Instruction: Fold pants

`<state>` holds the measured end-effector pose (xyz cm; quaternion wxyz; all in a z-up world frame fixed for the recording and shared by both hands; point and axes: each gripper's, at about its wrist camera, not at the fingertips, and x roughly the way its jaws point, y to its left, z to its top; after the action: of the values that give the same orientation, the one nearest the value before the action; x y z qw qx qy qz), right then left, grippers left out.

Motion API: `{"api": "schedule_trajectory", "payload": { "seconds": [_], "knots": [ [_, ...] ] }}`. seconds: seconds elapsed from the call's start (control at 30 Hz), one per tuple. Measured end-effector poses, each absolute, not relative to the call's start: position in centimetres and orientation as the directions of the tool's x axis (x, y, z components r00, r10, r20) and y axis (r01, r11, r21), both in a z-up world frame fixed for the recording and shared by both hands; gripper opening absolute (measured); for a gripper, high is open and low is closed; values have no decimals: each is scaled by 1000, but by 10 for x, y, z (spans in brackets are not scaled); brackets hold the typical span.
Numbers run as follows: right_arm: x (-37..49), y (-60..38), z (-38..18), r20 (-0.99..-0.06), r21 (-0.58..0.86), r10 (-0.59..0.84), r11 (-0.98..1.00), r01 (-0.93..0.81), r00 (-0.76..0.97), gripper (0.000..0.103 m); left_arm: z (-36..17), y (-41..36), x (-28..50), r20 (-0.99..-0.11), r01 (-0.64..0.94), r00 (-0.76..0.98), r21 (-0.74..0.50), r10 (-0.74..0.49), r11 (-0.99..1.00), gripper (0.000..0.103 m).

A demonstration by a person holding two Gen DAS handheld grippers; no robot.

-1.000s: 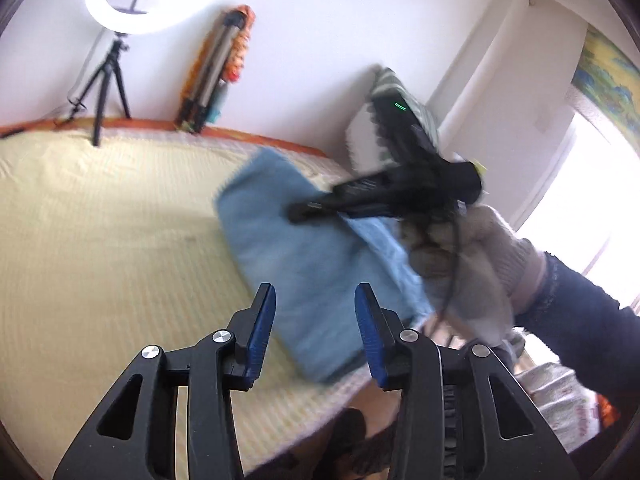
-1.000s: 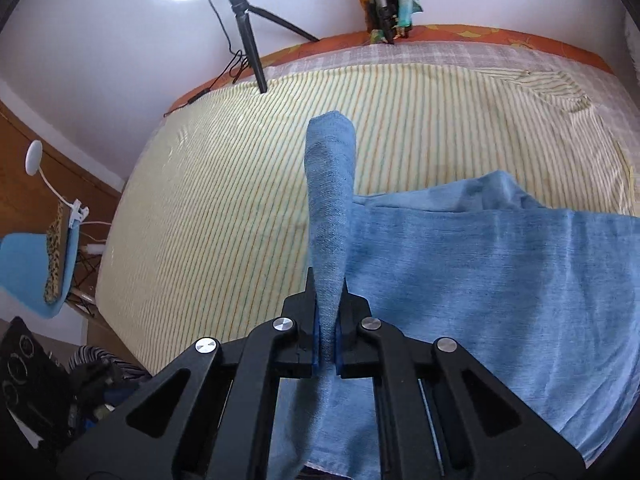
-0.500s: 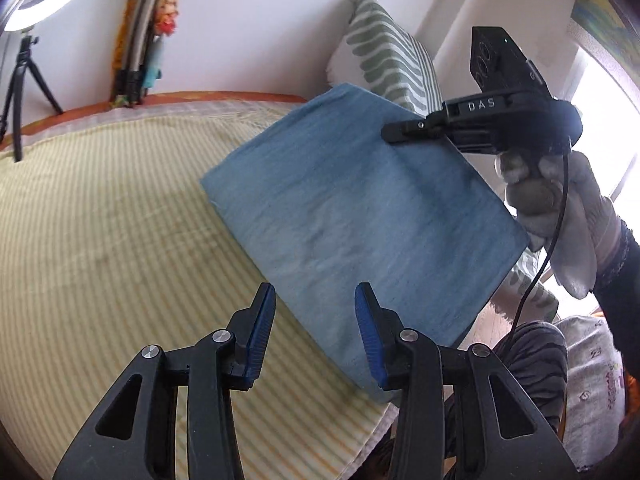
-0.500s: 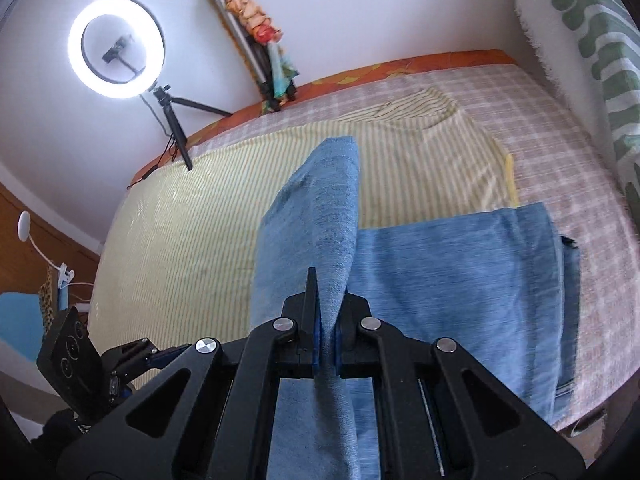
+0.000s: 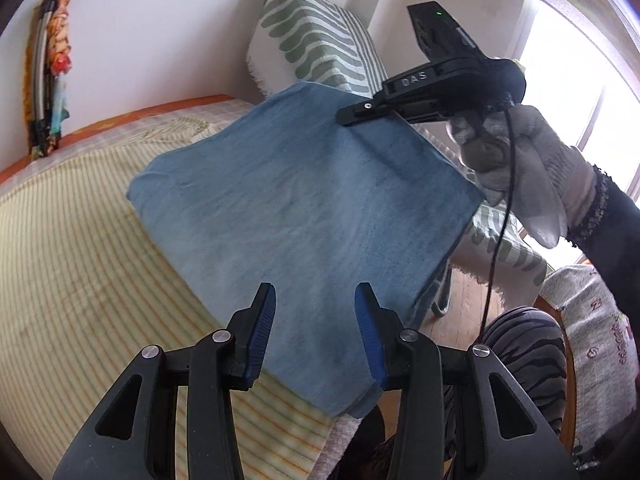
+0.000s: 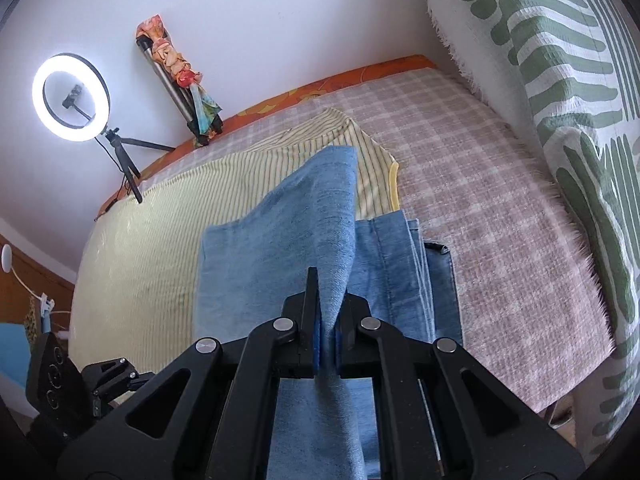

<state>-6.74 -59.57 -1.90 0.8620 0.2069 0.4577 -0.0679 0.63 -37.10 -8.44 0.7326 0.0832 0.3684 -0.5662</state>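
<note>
The right gripper (image 6: 329, 346) is clamped on a raised fold of the pants (image 5: 304, 216), seemingly carrying it over the layers ahead of its fingers, while the left gripper (image 5: 314, 334), fingers apart, hovers over the near edge without gripping.

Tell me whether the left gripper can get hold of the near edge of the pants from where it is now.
Probably yes. The left gripper is open, its jaws apart just above the near part of the pants, with nothing between them. The right gripper is shut on the fabric at the far side, out of its way.
</note>
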Motion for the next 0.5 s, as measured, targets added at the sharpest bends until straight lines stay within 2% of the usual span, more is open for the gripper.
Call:
{"api": "schedule_trajectory", "payload": {
  "seconds": [0.43,0.47,0.5],
  "knots": [
    [-74,-643,-74,-828,291,58,894,340,558,5,-114,-422,-32,-701,944,-9,-242,-713,226,40],
    [-74,-646,-78,-834,288,56,893,347,548,7,-114,-424,-33,-702,945,-11,-240,-712,222,40],
    [-75,-647,-80,-839,280,50,893,352,542,15,-115,-425,-34,-702,945,-18,-244,-712,216,40]
  ]
}}
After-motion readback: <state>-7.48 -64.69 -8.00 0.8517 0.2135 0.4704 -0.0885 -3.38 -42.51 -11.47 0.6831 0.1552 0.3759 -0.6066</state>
